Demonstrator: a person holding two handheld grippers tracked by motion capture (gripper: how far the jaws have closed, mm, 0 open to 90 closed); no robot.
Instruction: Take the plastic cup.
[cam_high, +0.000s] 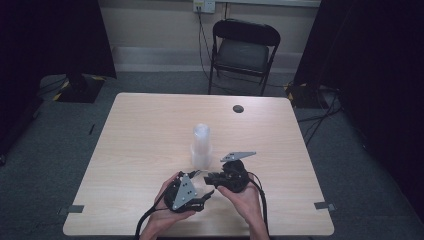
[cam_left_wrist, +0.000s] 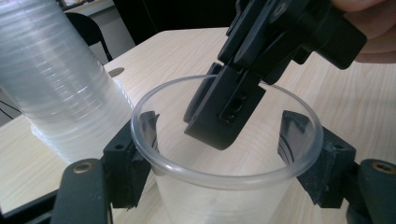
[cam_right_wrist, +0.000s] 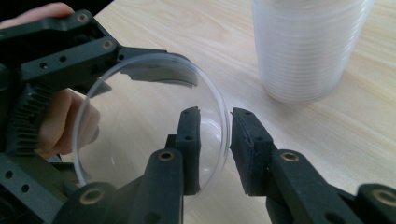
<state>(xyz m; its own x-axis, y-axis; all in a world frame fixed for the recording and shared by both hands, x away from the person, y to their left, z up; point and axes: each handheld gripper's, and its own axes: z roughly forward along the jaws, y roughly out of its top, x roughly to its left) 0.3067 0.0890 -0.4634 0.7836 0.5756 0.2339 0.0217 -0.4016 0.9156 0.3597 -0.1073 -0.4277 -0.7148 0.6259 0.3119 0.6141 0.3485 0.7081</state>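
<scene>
Left tongs (cam_high: 204, 196) are seen at 6 o'clock on the pale wood-grain counter (cam_high: 145, 125), held in the left hand (cam_high: 167, 212). A single clear plastic cup (cam_left_wrist: 224, 158) is pinched between their jaws, one pad on each outer side of the wall just under the rim, as shown in the left gripper view. The cup is held off the counter, mouth tipped toward the right tongs.

A tall stack of clear plastic cups (cam_high: 201, 146) is stood upright near the counter's centre, at 12 o'clock from both hands, just beyond the tongs and apart from them. In the left gripper view the stack (cam_left_wrist: 60, 88) is seen at 10 o'clock of the held cup; whether they touch cannot be told.

Right tongs (cam_high: 209, 176) are held in the right hand (cam_high: 245, 197), just right of the left tongs. Their jaws are spread slightly and straddle the cup's rim (cam_right_wrist: 227, 126): one jaw inside the mouth, one outside. A narrow gap is seen on each side of the wall, so the rim is not pinched.

A small dark round disc (cam_high: 238, 108) is set in the counter at 1 o'clock, well apart from the stack.
</scene>
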